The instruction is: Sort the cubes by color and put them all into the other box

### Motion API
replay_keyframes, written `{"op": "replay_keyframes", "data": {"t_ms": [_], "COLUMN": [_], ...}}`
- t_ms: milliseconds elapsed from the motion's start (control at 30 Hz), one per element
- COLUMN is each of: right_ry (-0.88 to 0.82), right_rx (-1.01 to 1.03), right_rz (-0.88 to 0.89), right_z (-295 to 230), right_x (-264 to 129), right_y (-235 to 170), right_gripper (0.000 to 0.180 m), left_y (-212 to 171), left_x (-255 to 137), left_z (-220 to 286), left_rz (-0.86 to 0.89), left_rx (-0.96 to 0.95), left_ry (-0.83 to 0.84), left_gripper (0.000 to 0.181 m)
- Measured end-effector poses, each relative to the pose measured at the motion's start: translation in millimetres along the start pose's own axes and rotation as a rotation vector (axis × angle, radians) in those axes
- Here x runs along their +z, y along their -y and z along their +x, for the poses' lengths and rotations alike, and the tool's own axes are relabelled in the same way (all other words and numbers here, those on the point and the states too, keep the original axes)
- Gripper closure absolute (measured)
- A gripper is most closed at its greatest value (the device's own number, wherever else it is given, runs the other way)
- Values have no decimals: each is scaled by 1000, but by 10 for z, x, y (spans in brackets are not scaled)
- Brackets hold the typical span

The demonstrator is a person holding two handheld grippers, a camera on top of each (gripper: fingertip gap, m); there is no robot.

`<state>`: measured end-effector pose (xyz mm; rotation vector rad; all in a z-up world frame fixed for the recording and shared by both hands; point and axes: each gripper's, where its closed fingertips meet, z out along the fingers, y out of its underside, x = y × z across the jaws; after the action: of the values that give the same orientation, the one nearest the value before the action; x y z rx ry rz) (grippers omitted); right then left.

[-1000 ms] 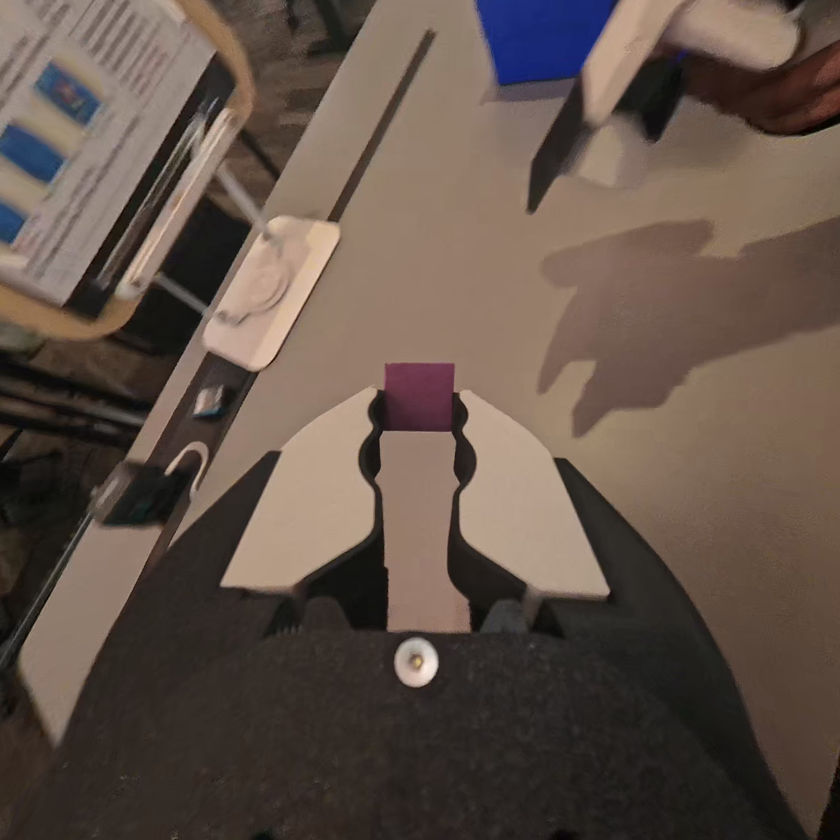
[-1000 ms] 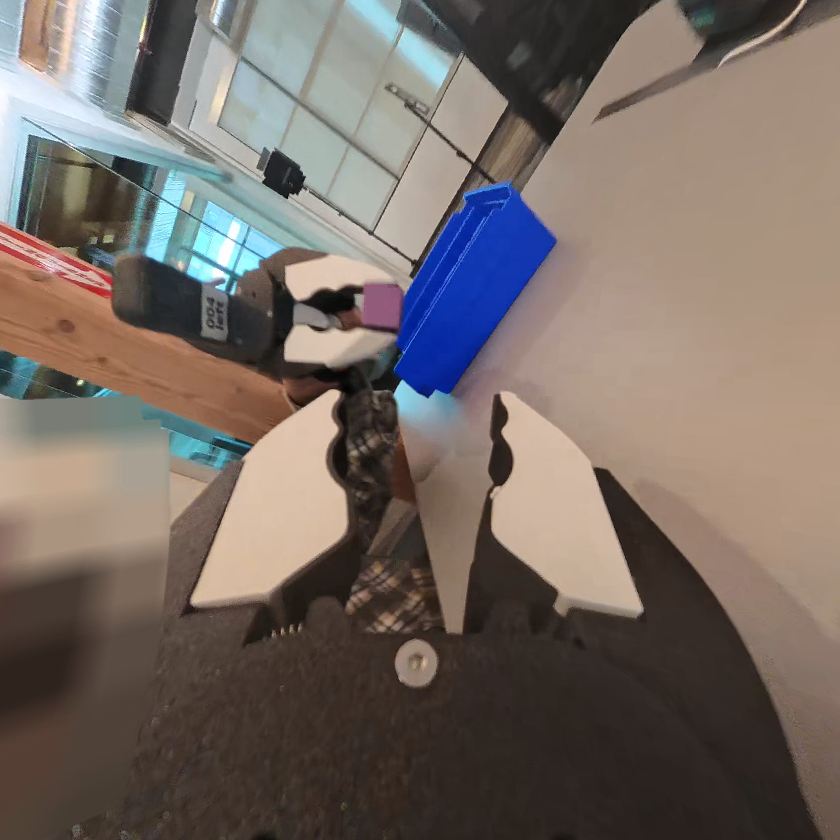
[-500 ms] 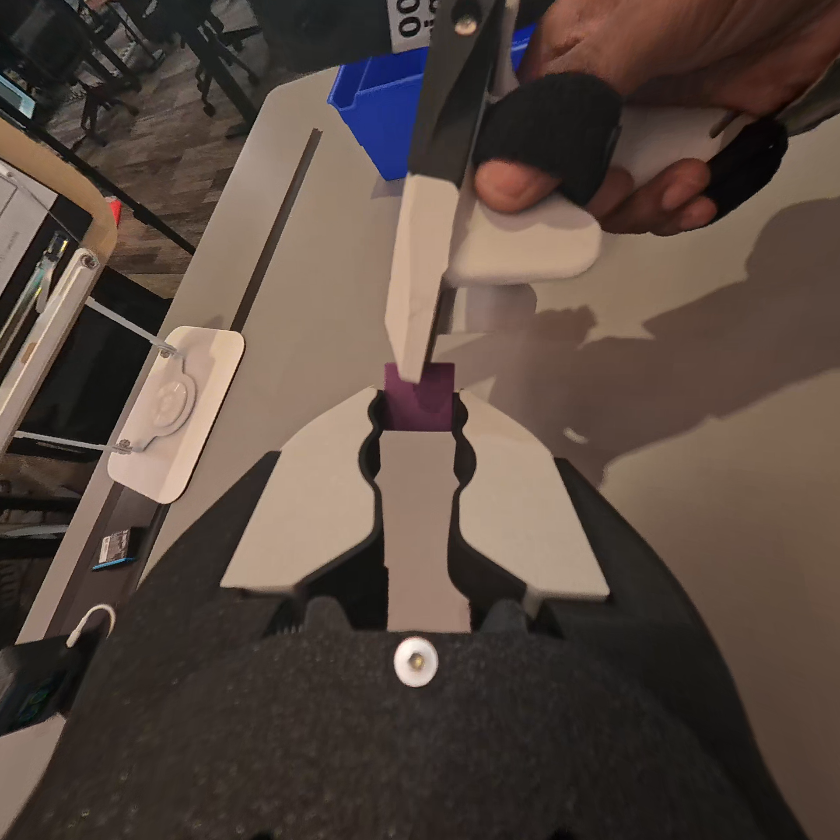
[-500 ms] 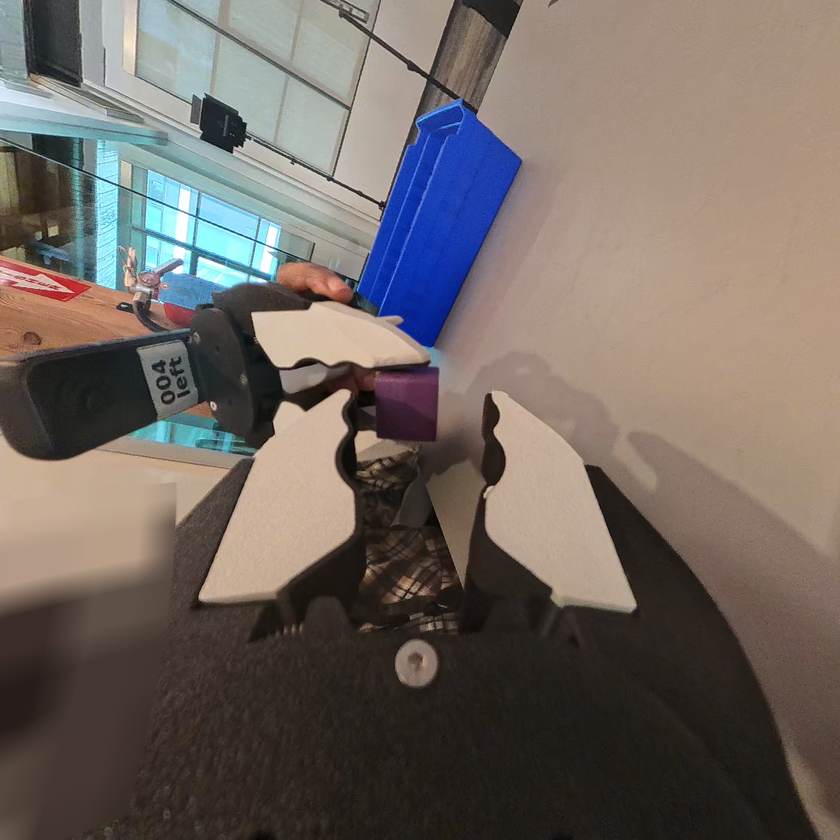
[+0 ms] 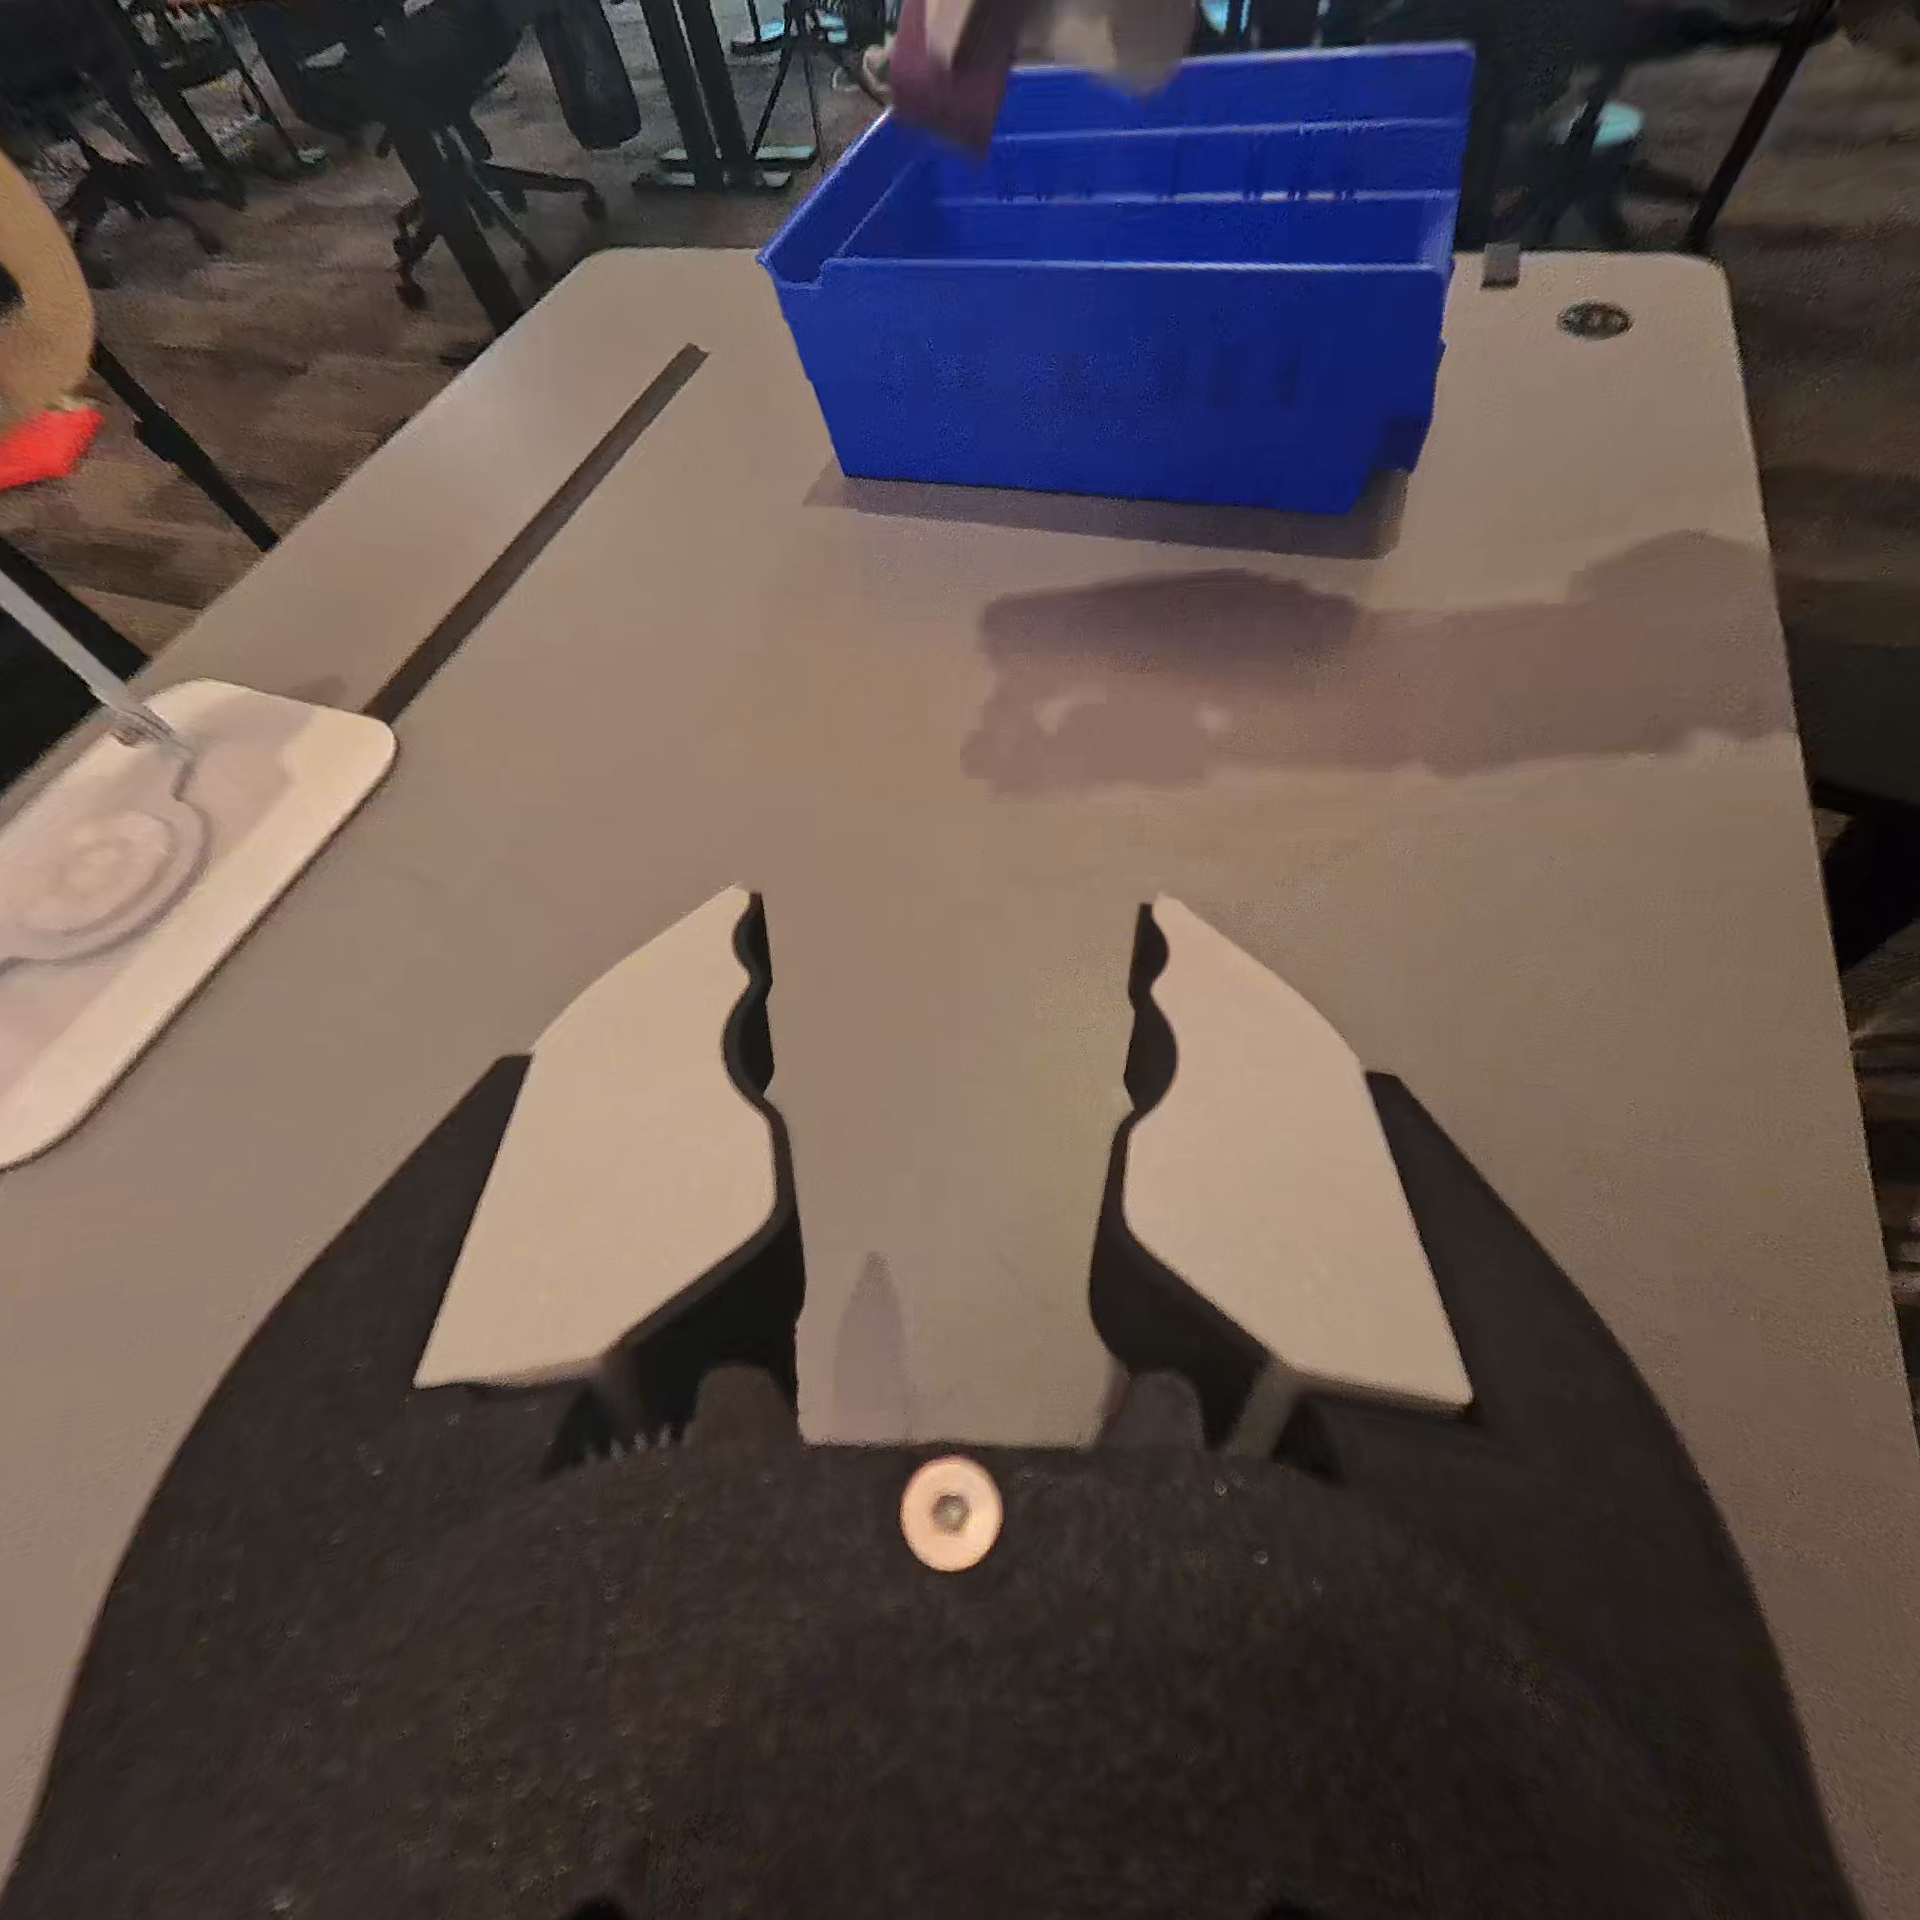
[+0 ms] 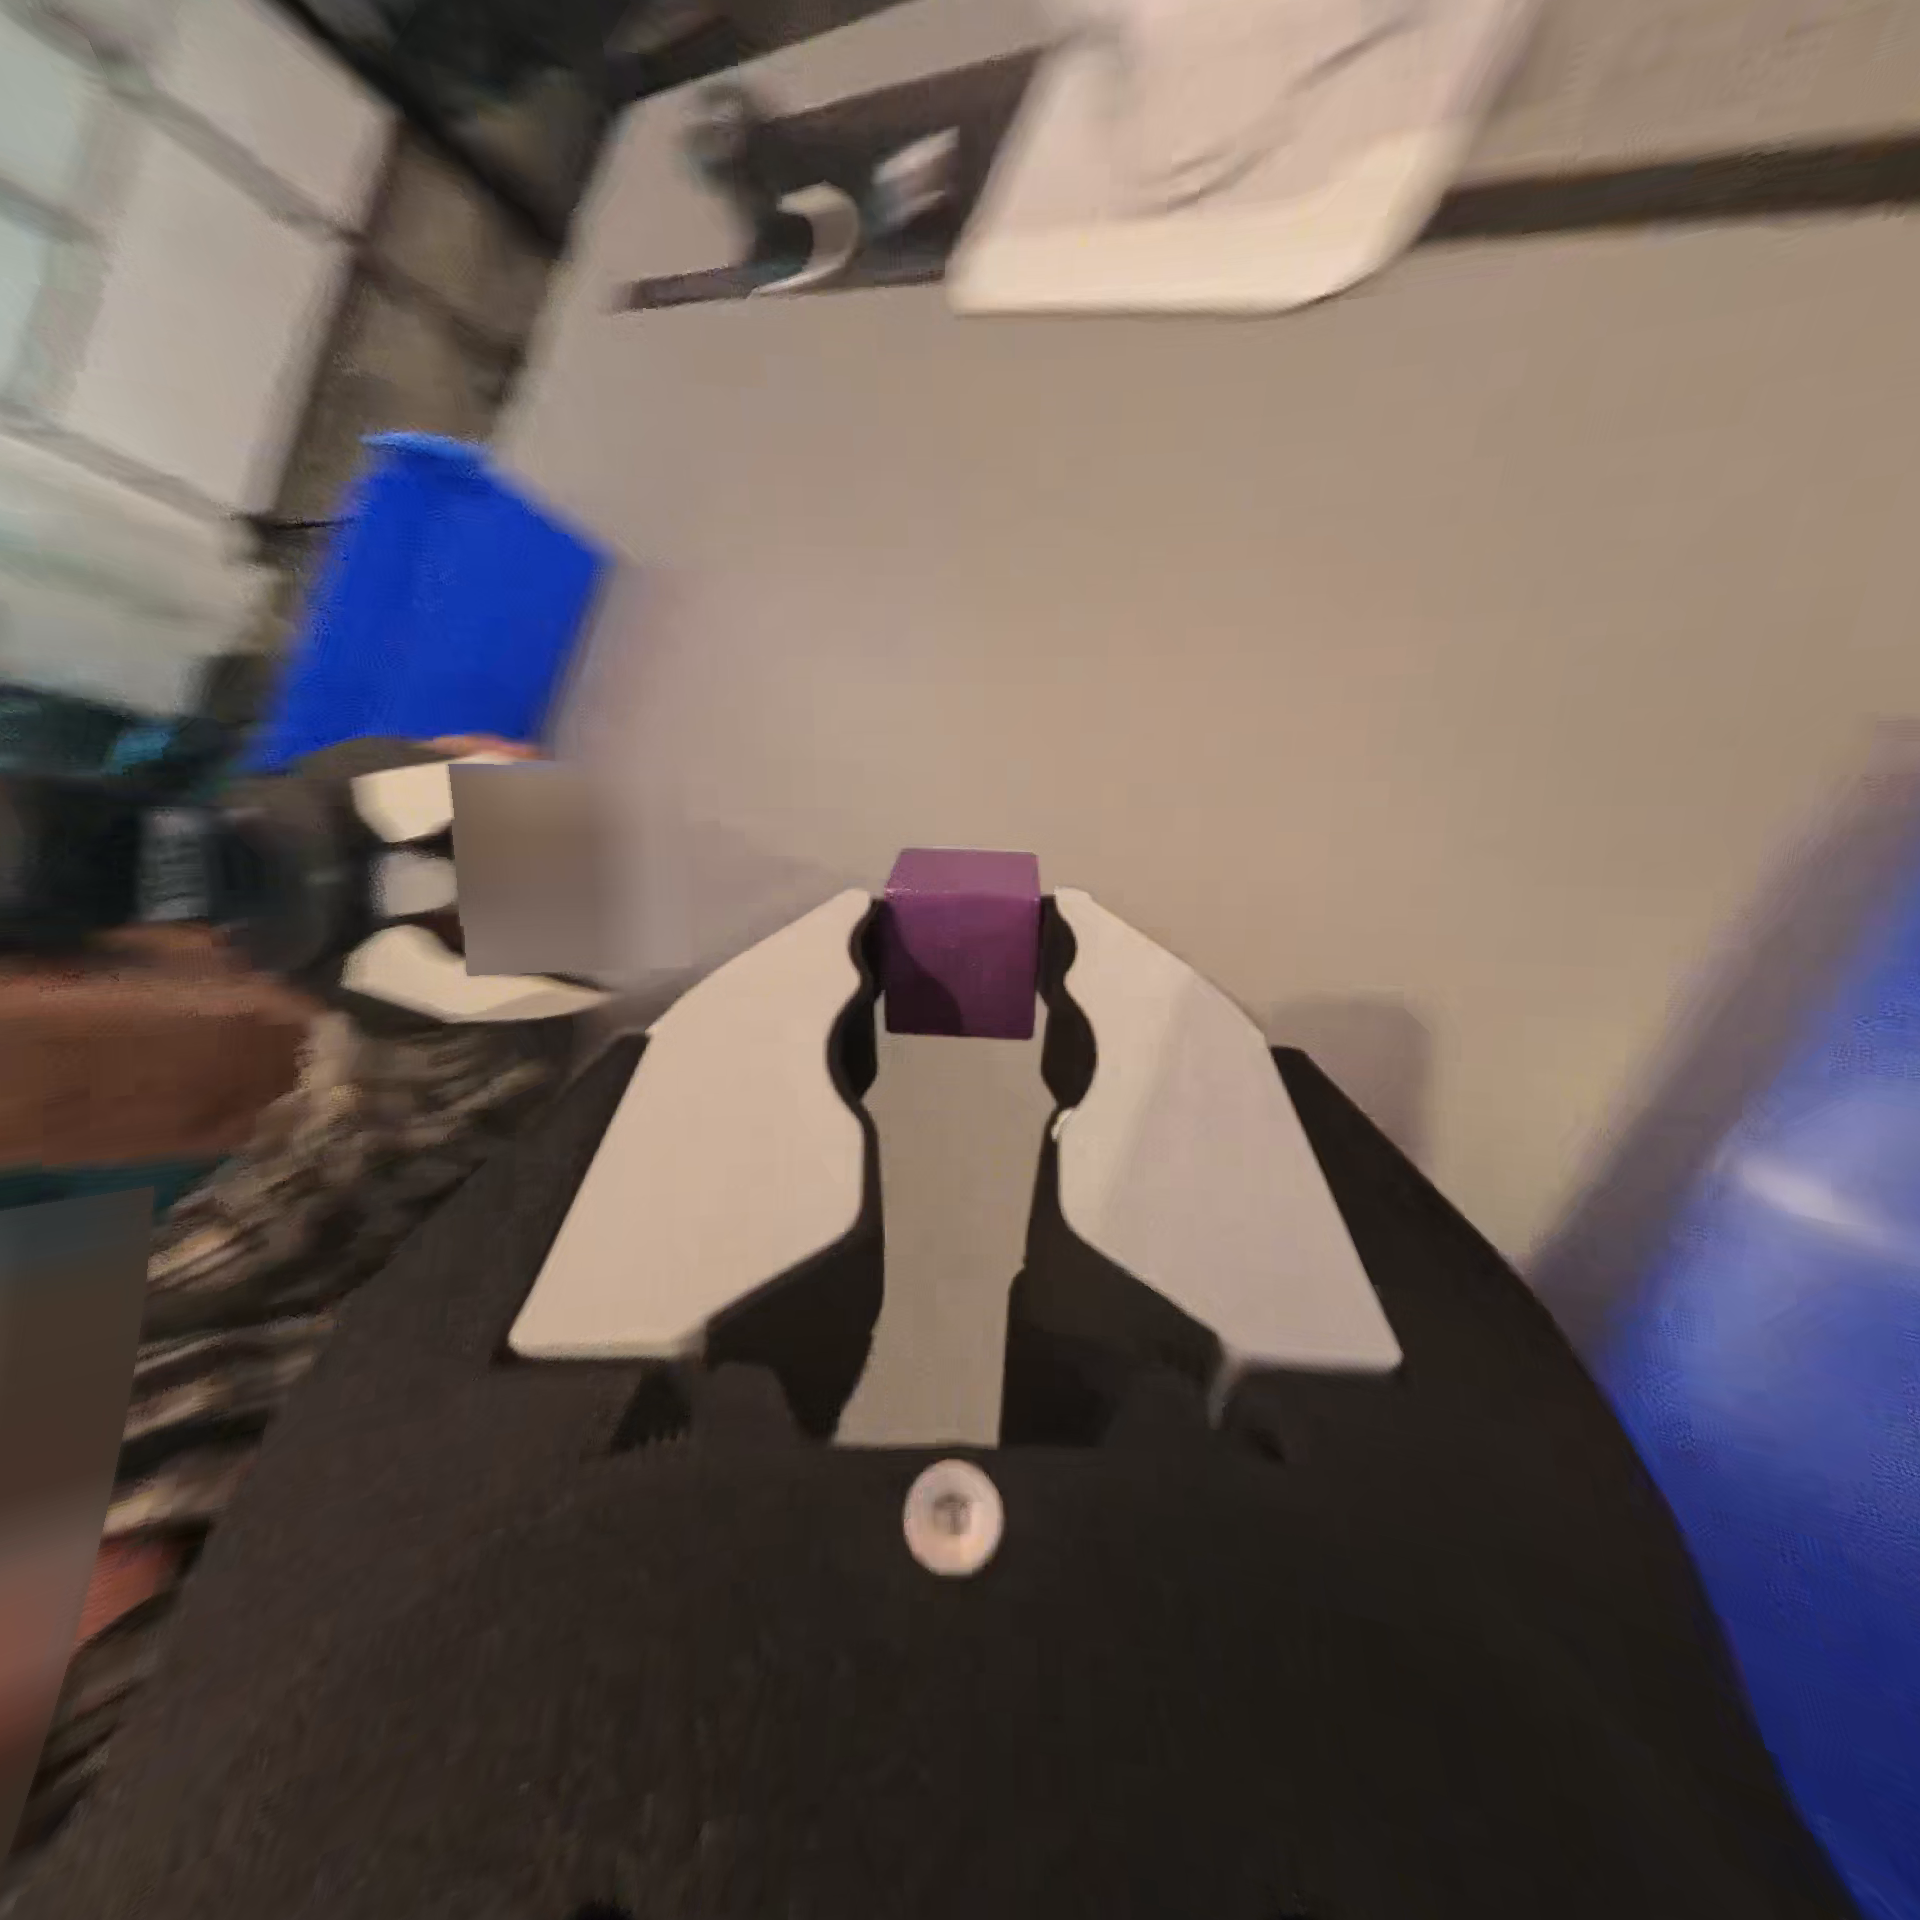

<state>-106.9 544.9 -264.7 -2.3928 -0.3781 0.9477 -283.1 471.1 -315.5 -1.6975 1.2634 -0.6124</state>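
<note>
My right gripper [image 6: 961, 914] is shut on a purple cube [image 6: 961, 951]; both pads press its sides and it is held above the grey table [image 6: 1143, 571]. My left gripper [image 5: 948, 914] is open and empty over the table [image 5: 727, 727]. A blue box [image 5: 1122, 395] with divided compartments stands at the table's far end. Above its left rim, at the top of the left wrist view, the purple cube [image 5: 940, 62] shows blurred in the other gripper. The right wrist view shows the left gripper [image 6: 416, 894] blurred at the left, with the blue box [image 6: 436, 603] behind it.
A white flat pad [image 5: 135, 883] lies at the table's left edge, next to a dark slot [image 5: 540, 540]. A second blue shape [image 6: 1818, 1247] fills the right edge of the right wrist view, blurred. Chairs and desk legs stand beyond the table.
The purple cube passed from my left gripper to my right: the right pads shut on it, the left opened and pulled back. The right gripper moved off with the cube toward the blue box.
</note>
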Motion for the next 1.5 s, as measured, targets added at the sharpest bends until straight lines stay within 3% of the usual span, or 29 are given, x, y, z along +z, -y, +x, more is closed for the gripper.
{"op": "replay_keyframes", "data": {"t_ms": [100, 200, 467, 633, 1067, 1167, 1300, 1500], "right_ry": [-331, -536, -666, -671, -720, -733, -702, -664], "right_rx": [-5, 35, 154, 221, 251, 233, 198, 28], "right_rz": [16, -62, -312, -359, -414, -395, -337, -34], "right_z": [922, 1642, 2636, 2908, 3127, 3068, 2696, 1645], "right_x": [-608, -900, -543, -371, -302, -366, -648, -1473], "right_y": [264, 253, -207, -352, -564, -498, -182, 743], "right_gripper": [152, 152, 151, 151, 151, 141, 130, 126], "left_y": [-174, -314, -340, -408, -401, -394, -394, -419], "left_x": [61, 111, 197, 243, 219, 216, 220, 249], "left_z": [-99, -106, -47, -40, -51, -53, -55, -46], "left_rz": [57, 31, 32, 3, 14, 17, 21, 7], "left_rx": [-67, -58, 62, 69, 45, 44, 29, 38], "left_ry": [-5, -13, 10, 4, -6, -3, -8, -3], "left_gripper": [115, 118, 124, 124, 125, 125, 125, 125]}}
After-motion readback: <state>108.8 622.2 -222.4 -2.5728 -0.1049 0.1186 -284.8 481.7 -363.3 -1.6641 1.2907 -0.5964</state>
